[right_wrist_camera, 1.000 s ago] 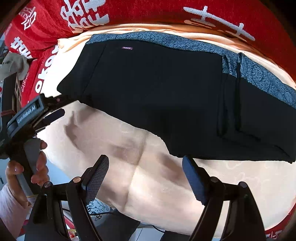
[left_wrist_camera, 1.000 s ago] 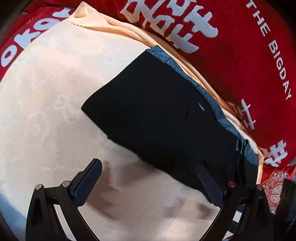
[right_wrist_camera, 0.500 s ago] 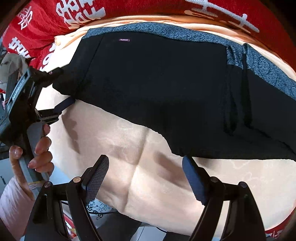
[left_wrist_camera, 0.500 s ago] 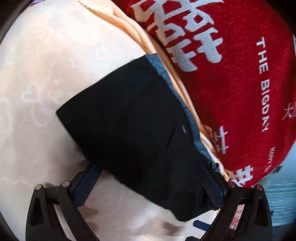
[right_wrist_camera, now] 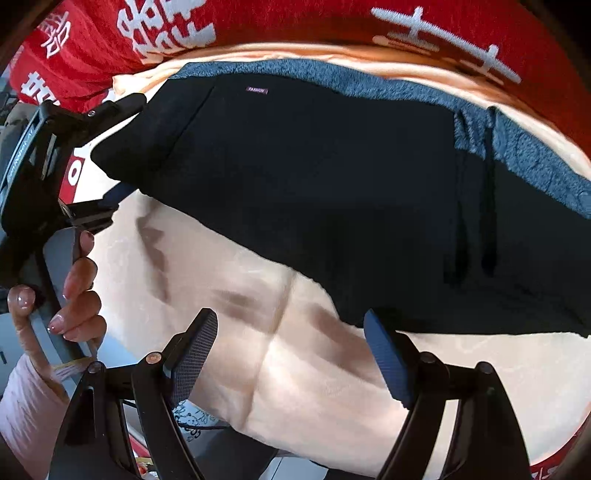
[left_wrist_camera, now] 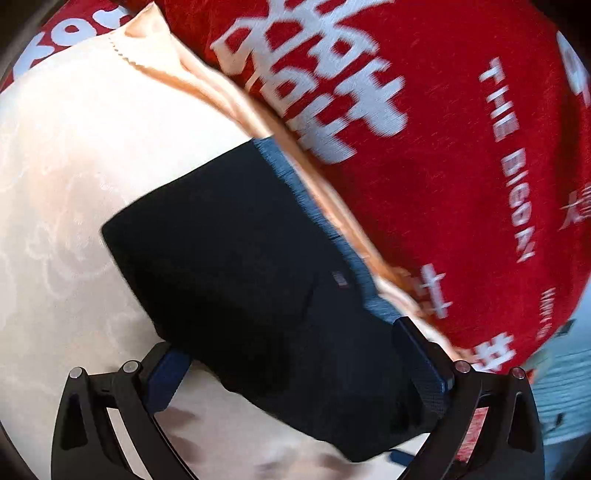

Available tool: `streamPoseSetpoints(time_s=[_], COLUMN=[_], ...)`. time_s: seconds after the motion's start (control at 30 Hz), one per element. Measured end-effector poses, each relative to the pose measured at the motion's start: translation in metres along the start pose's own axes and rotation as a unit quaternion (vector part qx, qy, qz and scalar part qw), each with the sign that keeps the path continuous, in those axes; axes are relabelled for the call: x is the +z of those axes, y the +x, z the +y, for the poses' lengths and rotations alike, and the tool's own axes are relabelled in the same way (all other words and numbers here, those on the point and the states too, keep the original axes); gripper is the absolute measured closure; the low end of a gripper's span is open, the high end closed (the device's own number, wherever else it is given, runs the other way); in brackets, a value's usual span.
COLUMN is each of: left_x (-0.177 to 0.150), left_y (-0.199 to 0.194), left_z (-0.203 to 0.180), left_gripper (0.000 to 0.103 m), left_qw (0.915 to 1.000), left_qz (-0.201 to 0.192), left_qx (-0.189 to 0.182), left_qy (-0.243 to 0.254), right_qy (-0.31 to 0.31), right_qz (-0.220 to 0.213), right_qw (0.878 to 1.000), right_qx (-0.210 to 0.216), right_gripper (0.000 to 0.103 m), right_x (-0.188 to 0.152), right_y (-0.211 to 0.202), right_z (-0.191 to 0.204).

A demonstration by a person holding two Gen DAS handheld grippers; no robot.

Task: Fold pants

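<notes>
Partly hidden under the pants (left_wrist_camera: 258,266), the left claw (left_wrist_camera: 295,373) gapes; right claw (right_wrist_camera: 291,354) spread, empty.

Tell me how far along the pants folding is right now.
Partly done, it seems: the black pants lie as a compact layered block on the peach cloth, blue waistband along the far edge. In hand: the left claw sits open, straddling one end of the pants; the right claw is open at the near edge. Left: closing on the fabric and another fold, probably.

The pants (right_wrist_camera: 314,184) lie on the cloth (right_wrist_camera: 314,387), the blanket (right_wrist_camera: 295,26) behind them, their left end between the left claw's (left_wrist_camera: 295,373) fingers.
</notes>
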State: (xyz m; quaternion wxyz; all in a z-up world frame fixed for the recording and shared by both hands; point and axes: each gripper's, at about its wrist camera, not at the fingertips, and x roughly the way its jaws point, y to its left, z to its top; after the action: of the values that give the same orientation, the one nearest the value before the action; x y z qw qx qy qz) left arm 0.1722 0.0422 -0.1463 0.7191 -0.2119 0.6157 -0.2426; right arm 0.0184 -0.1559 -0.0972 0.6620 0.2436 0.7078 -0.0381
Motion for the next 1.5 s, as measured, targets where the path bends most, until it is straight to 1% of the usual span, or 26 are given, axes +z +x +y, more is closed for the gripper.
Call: streamPoseSetpoints(time_s=[0.07,0.13,0.2,0.23,0.27,0.3,0.33,0.4,0.43,0.47,0.53,0.6,0.63,0.7,0.77,0.8,0.93,1.03,1.1,1.27,1.3,1.33,1.37,1.4,1.43,1.5], left_x=[0.004,0.007,0.008,0.008,0.008,0.008,0.007,0.003,-0.002,-0.013,-0.032,-0.053,-0.059,-0.070,-0.075,-0.076,-0.076,-0.078,-0.081,-0.091,-0.091,-0.092,-0.094,-0.097,-0.100,-0.103], left_y=[0.016,0.015,0.016,0.015,0.013,0.012,0.011,0.013,0.011,0.012,0.016,0.022,0.024,0.027,0.029,0.030,0.030,0.031,0.032,0.028,0.027,0.026,0.024,0.022,0.019,0.010], left_z=[0.012,0.014,0.009,0.007,0.004,0.002,-0.003,-0.016,-0.026,-0.042,-0.062,-0.075,-0.078,-0.080,-0.082,-0.082,-0.085,-0.087,-0.089,-0.095,-0.095,-0.096,-0.098,-0.103,-0.107,-0.120], left_gripper=[0.001,0.001,0.003,0.010,0.025,0.035,0.051,0.058,0.059,0.060,0.060,0.060,0.060,0.060,0.060,0.060,0.060,0.060,0.060,0.060,0.060,0.060,0.060,0.060,0.060,0.060], left_qw=[0.9991,0.9992,0.9986,0.9982,0.9973,0.9962,0.9937,0.9850,0.9779,0.9612,0.9272,0.8906,0.8772,0.8581,0.8467,0.8435,0.8436,0.8368,0.8293,0.8224,0.8252,0.8256,0.8230,0.8194,0.8190,0.8231], left_qz=[0.026,0.020,0.023,0.018,0.010,0.005,0.001,-0.002,-0.013,-0.028,-0.047,-0.062,-0.065,-0.070,-0.070,-0.069,-0.066,-0.070,-0.074,-0.079,-0.073,-0.073,-0.078,-0.083,-0.086,-0.094], left_qx=[0.030,0.028,0.044,0.056,0.072,0.087,0.110,0.154,0.171,0.200,0.242,0.275,0.286,0.298,0.306,0.308,0.308,0.313,0.319,0.320,0.315,0.312,0.312,0.310,0.305,0.293], left_qy=[-0.016,-0.020,-0.018,-0.016,-0.010,0.001,0.020,0.079,0.120,0.188,0.282,0.357,0.380,0.413,0.430,0.435,0.435,0.444,0.453,0.464,0.463,0.464,0.468,0.475,0.478,0.477], right_qy=[0.003,0.004,0.002,0.000,0.000,0.000,0.001,0.000,-0.002,-0.004,-0.014,-0.029,-0.042,-0.067,-0.099,-0.115,-0.169,-0.195,-0.202,-0.227,-0.226,-0.221,-0.211,-0.203,-0.206,-0.204], right_qz=[-0.005,-0.016,-0.028,-0.038,-0.045,-0.052,-0.060,-0.076,-0.084,-0.089,-0.093,-0.081,-0.067,-0.042,-0.018,-0.010,0.048,0.080,0.102,0.170,0.181,0.187,0.186,0.174,0.163,0.140], right_qw=[1.000,1.000,1.000,0.999,0.999,0.999,0.998,0.997,0.996,0.996,0.995,0.995,0.995,0.995,0.993,0.991,0.983,0.977,0.974,0.958,0.956,0.956,0.959,0.963,0.965,0.969], right_qx=[-0.005,-0.010,-0.012,-0.015,-0.016,-0.016,-0.014,-0.005,0.001,0.007,0.023,0.044,0.057,0.069,0.065,0.065,0.054,0.035,0.024,-0.043,-0.049,-0.038,-0.024,-0.009,0.003,0.027], right_gripper=[0.019,0.019,0.019,0.019,0.019,0.019,0.019,0.019,0.019,0.019,0.019,0.019,0.019,0.019,0.019,0.019,0.019,0.019,0.019,0.020,0.026,0.069,0.084,0.084,0.085,0.085], right_x=[0.004,0.008,0.013,0.018,0.022,0.030,0.038,0.054,0.062,0.071,0.094,0.116,0.128,0.150,0.169,0.176,0.192,0.198,0.197,0.195,0.193,0.191,0.191,0.189,0.187,0.180], right_y=[-0.003,-0.009,-0.015,-0.020,-0.024,-0.029,-0.035,-0.048,-0.055,-0.061,-0.071,-0.073,-0.072,-0.069,-0.060,-0.055,-0.022,0.008,0.025,0.068,0.074,0.078,0.077,0.071,0.064,0.046], right_z=[-0.004,-0.007,-0.009,-0.011,-0.011,-0.013,-0.015,-0.017,-0.017,-0.013,-0.003,0.013,0.024,0.045,0.073,0.089,0.144,0.172,0.183,0.197,0.195,0.192,0.187,0.182,0.179,0.168])
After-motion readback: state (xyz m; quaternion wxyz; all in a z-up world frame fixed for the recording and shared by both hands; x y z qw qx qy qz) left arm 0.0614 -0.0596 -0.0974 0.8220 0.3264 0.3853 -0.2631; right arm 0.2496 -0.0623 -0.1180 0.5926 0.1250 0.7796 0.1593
